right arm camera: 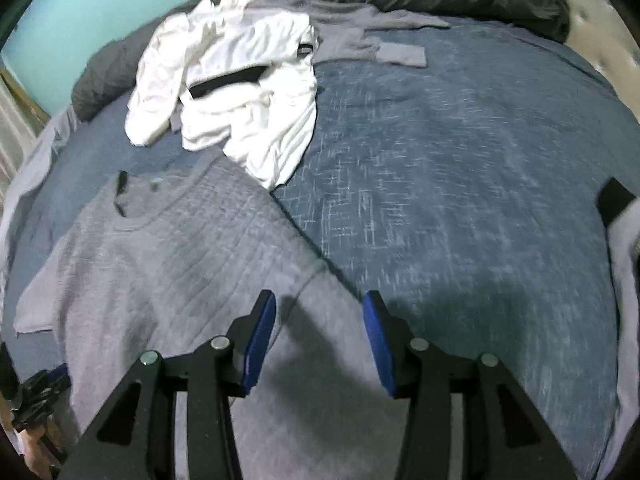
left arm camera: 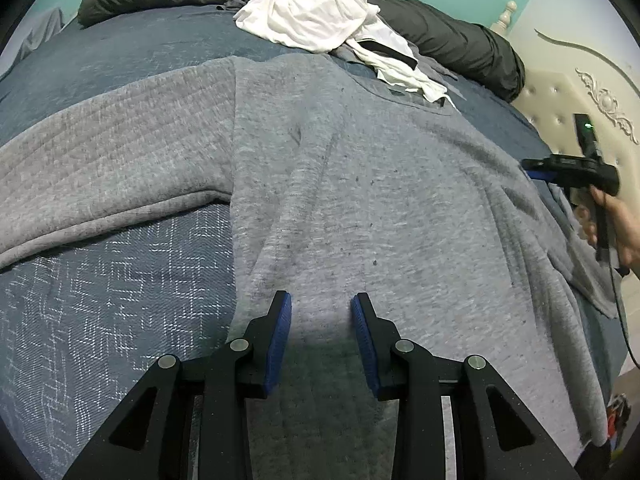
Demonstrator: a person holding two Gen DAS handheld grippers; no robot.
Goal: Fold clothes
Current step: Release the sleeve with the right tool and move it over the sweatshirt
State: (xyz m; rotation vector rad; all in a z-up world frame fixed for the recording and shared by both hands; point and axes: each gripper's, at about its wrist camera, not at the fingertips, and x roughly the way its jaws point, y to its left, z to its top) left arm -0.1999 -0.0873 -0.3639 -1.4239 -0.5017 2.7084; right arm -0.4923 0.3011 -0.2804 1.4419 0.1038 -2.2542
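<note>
A grey sweatshirt (left arm camera: 360, 184) lies spread on the blue bedspread (left arm camera: 112, 280), one sleeve folded across its left side. It also shows in the right wrist view (right arm camera: 168, 264). My left gripper (left arm camera: 321, 304) is open just above the sweatshirt's lower body, holding nothing. My right gripper (right arm camera: 319, 304) is open above the sweatshirt's edge by the sleeve, holding nothing. The right gripper also shows in the left wrist view (left arm camera: 532, 170) at the garment's right edge, held by a hand.
A crumpled white garment (left arm camera: 316, 16) with a black band lies beyond the sweatshirt; it shows in the right wrist view (right arm camera: 240, 92) too. Another grey garment (right arm camera: 360, 36) lies farther back. A dark duvet (left arm camera: 460, 36) runs along the far edge. A padded headboard (left arm camera: 568, 112) stands right.
</note>
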